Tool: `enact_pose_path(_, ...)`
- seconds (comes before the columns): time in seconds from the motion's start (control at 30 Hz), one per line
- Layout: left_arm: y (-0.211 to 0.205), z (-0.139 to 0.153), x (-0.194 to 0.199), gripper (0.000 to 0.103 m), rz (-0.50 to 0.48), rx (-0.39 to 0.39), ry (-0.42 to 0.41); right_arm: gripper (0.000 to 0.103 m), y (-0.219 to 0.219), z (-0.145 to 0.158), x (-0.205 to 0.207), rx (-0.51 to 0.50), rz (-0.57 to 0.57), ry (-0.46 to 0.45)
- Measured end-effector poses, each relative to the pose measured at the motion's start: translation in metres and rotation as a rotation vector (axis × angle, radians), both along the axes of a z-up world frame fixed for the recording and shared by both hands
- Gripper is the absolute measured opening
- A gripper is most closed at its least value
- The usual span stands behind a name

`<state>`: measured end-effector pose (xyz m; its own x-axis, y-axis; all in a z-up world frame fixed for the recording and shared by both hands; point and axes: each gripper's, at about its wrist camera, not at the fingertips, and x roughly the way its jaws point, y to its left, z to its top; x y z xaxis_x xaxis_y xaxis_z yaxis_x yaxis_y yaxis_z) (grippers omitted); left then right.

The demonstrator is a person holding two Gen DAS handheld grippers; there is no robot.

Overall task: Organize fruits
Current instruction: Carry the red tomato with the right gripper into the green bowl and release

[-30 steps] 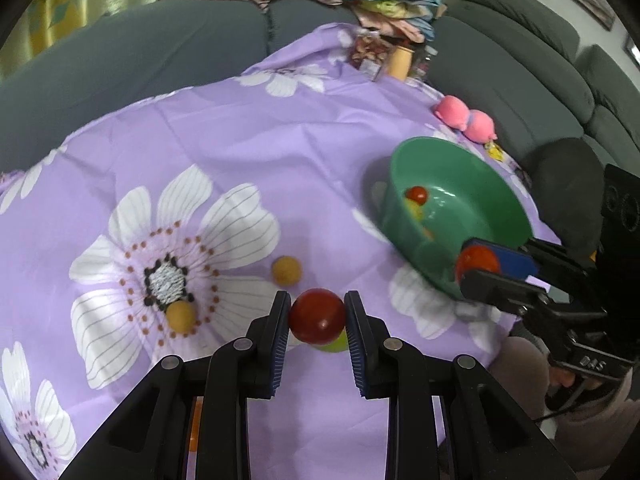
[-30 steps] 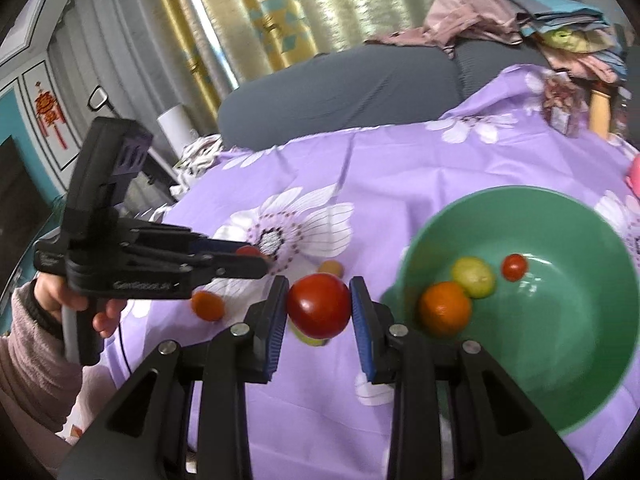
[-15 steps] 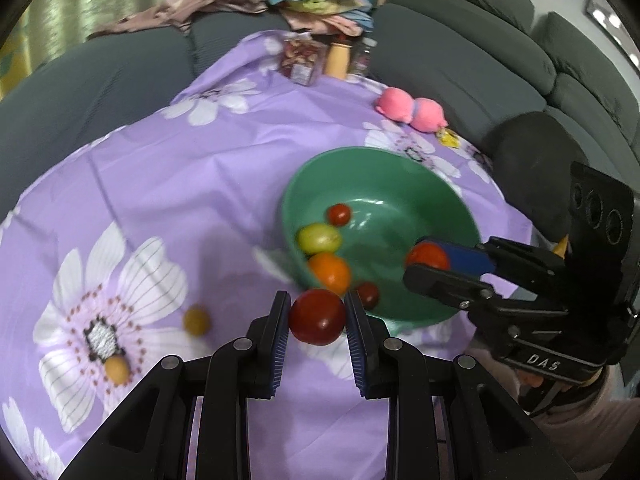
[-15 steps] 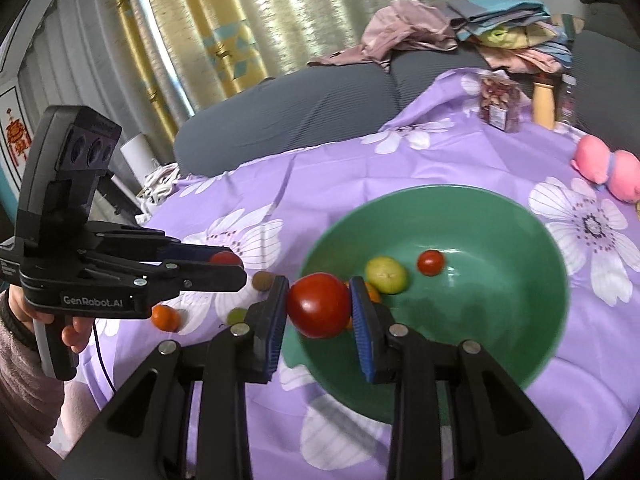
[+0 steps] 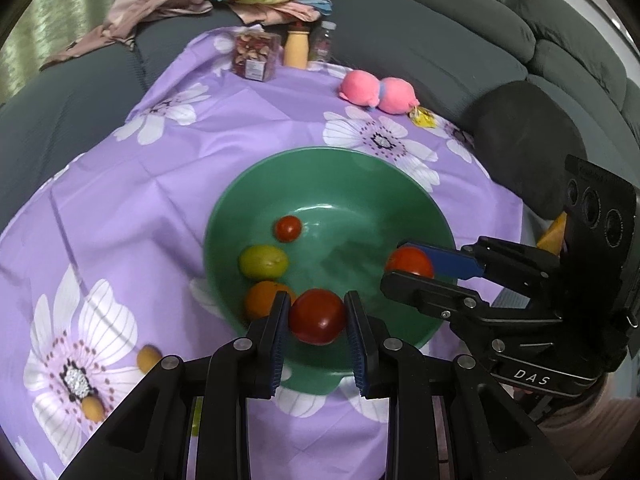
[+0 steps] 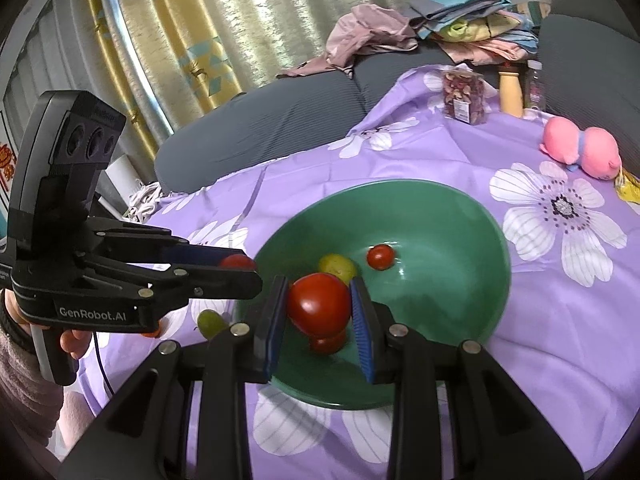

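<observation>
Both claws have moved over the green bowl (image 5: 248,204), left claw (image 5: 317,316) and right claw (image 6: 320,308) each gripping a tomato.

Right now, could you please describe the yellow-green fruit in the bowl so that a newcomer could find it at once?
Start at the green bowl on the purple flowered cloth. On its floor, at the left, lies the yellow-green fruit, between a small red tomato farther back and an orange fruit nearer. It is the only greenish, slightly oval piece inside; the rest there are red or orange.
</observation>
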<state>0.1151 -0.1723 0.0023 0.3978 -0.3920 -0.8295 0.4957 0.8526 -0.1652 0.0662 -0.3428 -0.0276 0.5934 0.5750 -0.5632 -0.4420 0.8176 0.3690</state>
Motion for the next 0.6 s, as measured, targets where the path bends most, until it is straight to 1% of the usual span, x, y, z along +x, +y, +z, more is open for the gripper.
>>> enact_pose_path(0.2,-0.011,-0.005,0.004,0.028,-0.012,0.018,0.015,0.032,-0.007,-0.004,0.003,0.010,-0.016,0.009)
enact_pose_path(0.6,-0.019,-0.013,0.004,0.028,-0.008,0.059,0.036,0.032,-0.012,-0.007,0.002,0.031,-0.018,0.010)
